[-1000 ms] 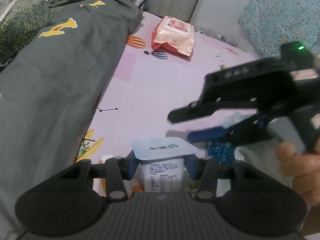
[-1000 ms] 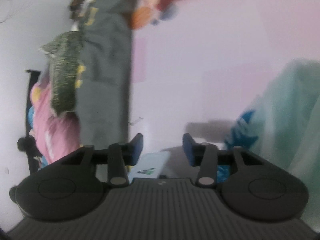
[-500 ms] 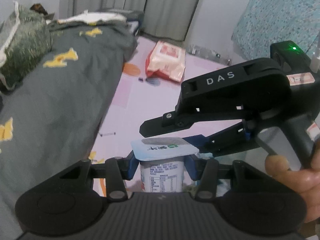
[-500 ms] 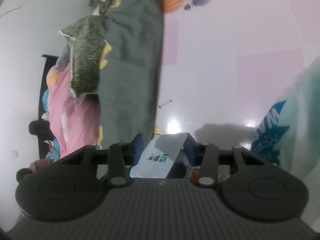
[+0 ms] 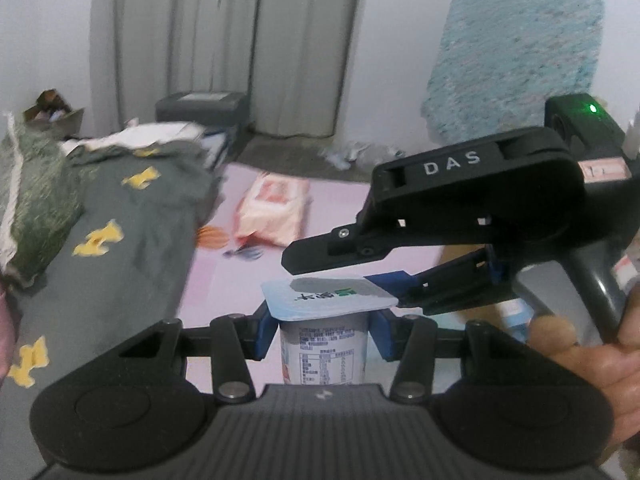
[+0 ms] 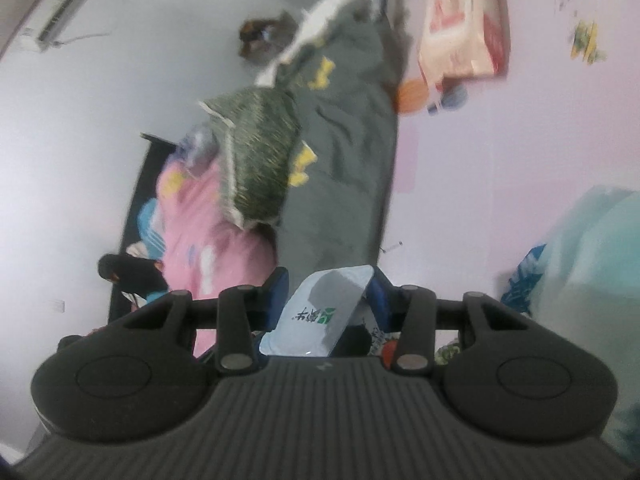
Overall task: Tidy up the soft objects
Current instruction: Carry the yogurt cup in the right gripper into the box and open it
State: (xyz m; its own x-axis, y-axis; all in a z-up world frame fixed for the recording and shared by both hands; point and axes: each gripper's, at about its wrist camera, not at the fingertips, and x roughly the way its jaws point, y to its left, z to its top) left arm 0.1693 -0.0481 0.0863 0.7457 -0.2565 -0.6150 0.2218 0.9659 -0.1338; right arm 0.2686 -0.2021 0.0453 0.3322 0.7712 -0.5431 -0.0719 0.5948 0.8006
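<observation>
The left hand-held gripper (image 5: 323, 326) is pinching the yogurt cup (image 5: 325, 350) upright between its blue pads, while the right hand-held gripper (image 6: 329, 297) is straddling the cup's foil lid (image 6: 325, 310), apparently gripping its edges.

White walls (image 5: 392, 40); grey curtains (image 5: 224, 44) hang to the floor at the far side. Pale blue textured mat (image 5: 516, 52) leans upright against the wall, right of the curtains. Pink printed floor mat (image 5: 320, 216) covers the floor. Wall-mounted air conditioner (image 6: 60, 12) high on the white wall. Dark low box (image 5: 202, 106) sits at the foot of the curtains. Light is dim and even.
</observation>
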